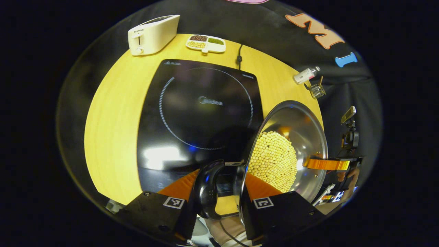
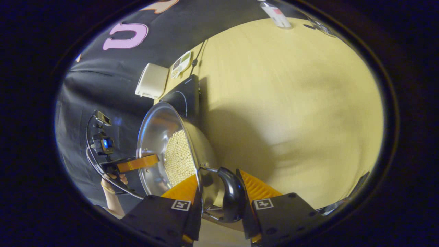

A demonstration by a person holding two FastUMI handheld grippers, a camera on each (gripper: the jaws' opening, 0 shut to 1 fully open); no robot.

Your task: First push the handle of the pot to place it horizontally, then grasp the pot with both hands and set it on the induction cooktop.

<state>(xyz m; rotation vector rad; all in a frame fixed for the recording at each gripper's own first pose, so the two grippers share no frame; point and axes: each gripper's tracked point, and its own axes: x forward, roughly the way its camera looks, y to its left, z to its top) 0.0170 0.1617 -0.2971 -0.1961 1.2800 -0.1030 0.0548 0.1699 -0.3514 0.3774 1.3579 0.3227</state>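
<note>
A steel pot [image 1: 301, 130] with a layer of pale beans [image 1: 274, 161] inside is held up off the tabletop [image 1: 113, 113], between 2 grippers, 1 on each of its 2 black handles. In the left gripper view, the left gripper [image 1: 219, 192] has its fingers around the near handle [image 1: 207, 192], with the pot's rim just beside the right-hand finger; the fingers look closed on the handle, though their contact is partly hidden. Across the pot, the right gripper [image 1: 329, 164] reaches in to the far rim, with a hand behind it.

In the right gripper view, the right gripper [image 2: 219, 192] has 1 finger on each side of the other handle [image 2: 231, 195], and appears to clamp it. The left gripper [image 2: 137, 163] shows beyond the pot, held by a hand [image 2: 115, 178] with a cable trailing from it.

In the left gripper view, the pot hangs over the right front corner of a black induction cooktop [image 1: 199, 113], which lies flat in the middle of the yellow wooden tabletop. Nothing stands on the cooktop's ring. Behind it are 1 white toaster [image 1: 152, 34] at the back left, 1 white divided dish [image 1: 205, 44] with 3 kinds of beans or grains, and the cooktop's black cord [image 1: 239, 55]. At the right edge are 1 small white bottle [image 1: 305, 75] lying on its side and 1 small wire basket [image 1: 317, 91]. Black cloth walls surround the tabletop.
</note>
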